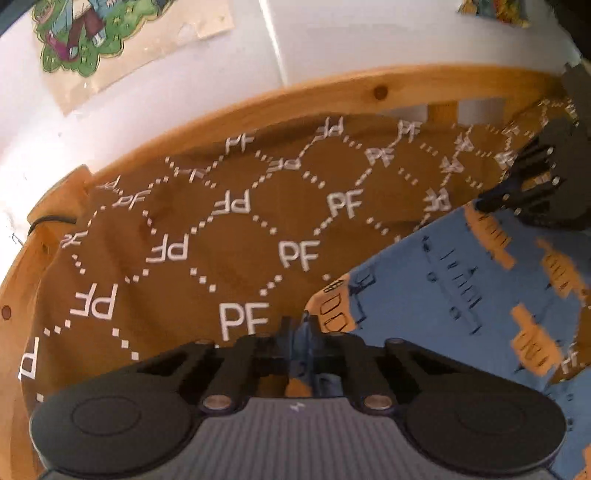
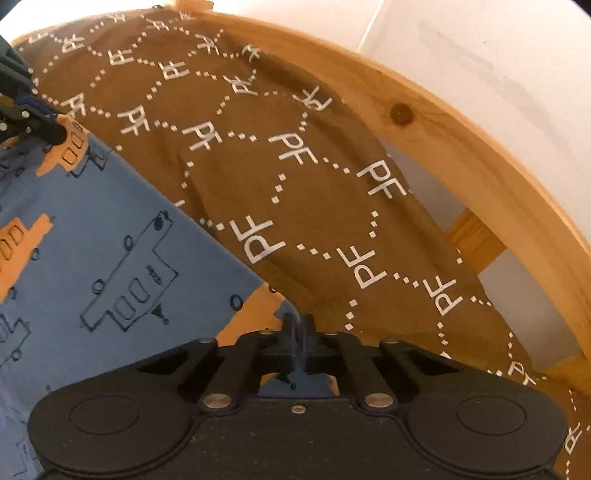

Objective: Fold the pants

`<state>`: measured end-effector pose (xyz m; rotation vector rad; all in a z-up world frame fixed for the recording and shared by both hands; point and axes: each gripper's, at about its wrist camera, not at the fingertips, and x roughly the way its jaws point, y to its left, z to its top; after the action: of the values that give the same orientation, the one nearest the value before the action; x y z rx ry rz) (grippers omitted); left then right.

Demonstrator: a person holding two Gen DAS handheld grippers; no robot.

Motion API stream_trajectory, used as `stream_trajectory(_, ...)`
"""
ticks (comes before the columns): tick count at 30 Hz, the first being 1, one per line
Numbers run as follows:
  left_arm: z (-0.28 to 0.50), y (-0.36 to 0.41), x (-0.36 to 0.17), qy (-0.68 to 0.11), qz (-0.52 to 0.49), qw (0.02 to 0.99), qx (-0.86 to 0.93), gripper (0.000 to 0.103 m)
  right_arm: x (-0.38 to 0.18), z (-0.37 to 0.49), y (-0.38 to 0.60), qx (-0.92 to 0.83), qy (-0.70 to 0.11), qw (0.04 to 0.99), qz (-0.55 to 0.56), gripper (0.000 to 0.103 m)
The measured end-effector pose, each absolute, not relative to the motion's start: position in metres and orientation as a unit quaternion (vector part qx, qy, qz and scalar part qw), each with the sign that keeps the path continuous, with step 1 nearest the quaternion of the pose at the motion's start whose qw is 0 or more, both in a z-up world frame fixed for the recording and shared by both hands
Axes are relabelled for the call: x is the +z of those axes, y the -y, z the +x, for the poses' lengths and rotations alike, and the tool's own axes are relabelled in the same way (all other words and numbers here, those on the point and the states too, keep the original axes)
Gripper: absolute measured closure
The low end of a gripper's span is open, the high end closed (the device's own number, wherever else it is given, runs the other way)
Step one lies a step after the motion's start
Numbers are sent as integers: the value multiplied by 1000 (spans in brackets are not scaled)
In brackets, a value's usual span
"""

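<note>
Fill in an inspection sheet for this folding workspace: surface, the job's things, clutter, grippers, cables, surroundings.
Surface: brown sheet printed with white PF letters, inside a wooden frame.
Job's things: blue pants with orange patches, lying on the sheet.
Clutter: nothing seen.
Grippers: left gripper and right gripper each shut on the pants' edge.
Cables: a thin dark cable at the frame's corner.
Surroundings: white wall with a colourful sticker.

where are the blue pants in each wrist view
Left wrist view: the blue pants fill the lower right, an edge pinched in the left gripper at bottom centre.
Right wrist view: the pants fill the lower left, a corner pinched in the right gripper at bottom centre.
Shared landmark: the brown PF-printed cover under the pants, bordered by the curved wooden rail.
</note>
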<state>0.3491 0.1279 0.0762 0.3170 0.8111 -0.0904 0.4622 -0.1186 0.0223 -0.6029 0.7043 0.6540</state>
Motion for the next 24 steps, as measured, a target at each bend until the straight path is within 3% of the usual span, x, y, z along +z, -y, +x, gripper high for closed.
stream_trajectory(6,311,-124,93,-345,198,915,-65,99,53,410,142,305,-268,872,-274,103)
stream_trajectory(14,217,-121,112,-251,273,919,-132,99,75,264,189,341,-207,873,-280,103)
stream_trajectory(19,185,-112,94,-269,320,893,-165,100,65,182,199,366,-207,859,-293,103)
stream_trajectory(22,193,-110,89,-280,303,895,-171,88,53,164,195,364,-209,852,-312,103)
stream_trajectory(24,202,-108,89,-270,303,899,-166,63,46,166,193,357,-226,855,-301,103)
